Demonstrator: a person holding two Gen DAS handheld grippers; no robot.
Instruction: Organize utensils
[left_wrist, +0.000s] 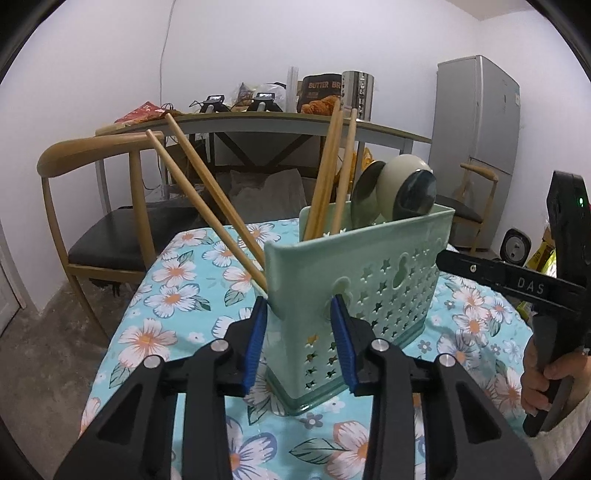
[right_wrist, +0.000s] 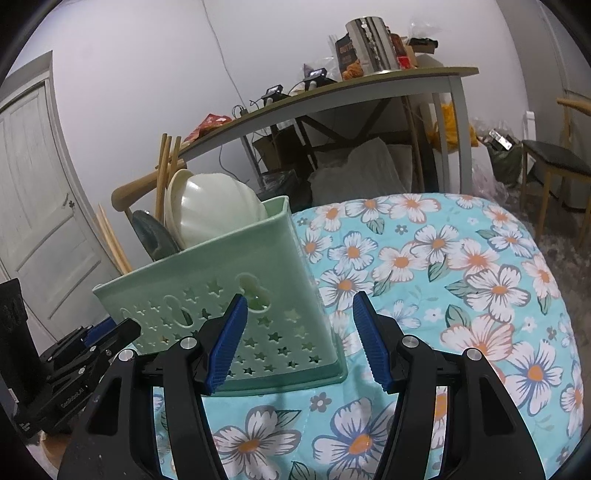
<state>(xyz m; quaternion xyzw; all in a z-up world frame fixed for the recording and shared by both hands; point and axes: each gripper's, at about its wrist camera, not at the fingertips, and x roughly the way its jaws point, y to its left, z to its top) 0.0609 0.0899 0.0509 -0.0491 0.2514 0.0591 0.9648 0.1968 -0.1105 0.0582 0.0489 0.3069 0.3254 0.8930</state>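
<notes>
A pale green holder (left_wrist: 369, 280) with star-shaped holes stands on the floral cloth (left_wrist: 177, 295). Upright chopsticks (left_wrist: 328, 173) and pale and dark spoons (left_wrist: 402, 184) stick out of its top. Two more chopsticks (left_wrist: 207, 188) lean out to the left, and their lower ends reach the holder's left wall by my left fingertip. My left gripper (left_wrist: 301, 332) straddles the holder's near corner, with a sliver of cloth showing between the left pad and the wall. My right gripper (right_wrist: 299, 332) is open in front of the holder's (right_wrist: 229, 291) right end, with only the holder's end corner showing between its pads.
A hand (left_wrist: 543, 376) holds the right gripper's handle at the right edge. A wooden chair (left_wrist: 92, 155) stands left of the cloth-covered surface. Behind are a cluttered table (left_wrist: 258, 118), a grey fridge (left_wrist: 476, 118) and a white door (right_wrist: 37, 184).
</notes>
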